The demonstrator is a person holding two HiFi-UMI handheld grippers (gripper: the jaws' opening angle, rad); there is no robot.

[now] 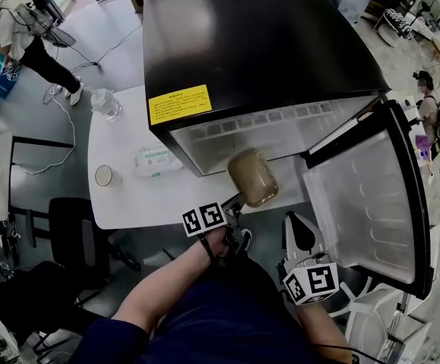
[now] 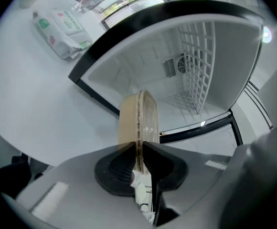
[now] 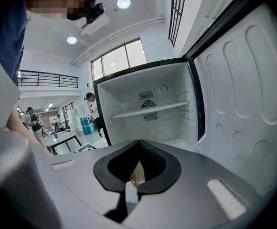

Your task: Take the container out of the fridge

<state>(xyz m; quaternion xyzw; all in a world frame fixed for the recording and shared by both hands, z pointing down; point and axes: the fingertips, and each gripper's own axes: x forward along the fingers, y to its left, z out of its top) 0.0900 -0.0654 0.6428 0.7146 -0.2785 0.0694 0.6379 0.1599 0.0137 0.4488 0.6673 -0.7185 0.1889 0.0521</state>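
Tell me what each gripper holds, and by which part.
The left gripper pinches the tan container by its rim, at the edge nearest the person. The right gripper holds nothing; its jaws are together.

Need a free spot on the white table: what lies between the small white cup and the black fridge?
A flat white-and-green pack of wipes lies between the small white cup and the black fridge, as the head view shows.

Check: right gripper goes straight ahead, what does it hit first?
Probably the shelf inside the open fridge, or the back wall behind it; nothing nearer shows. Depth unclear.
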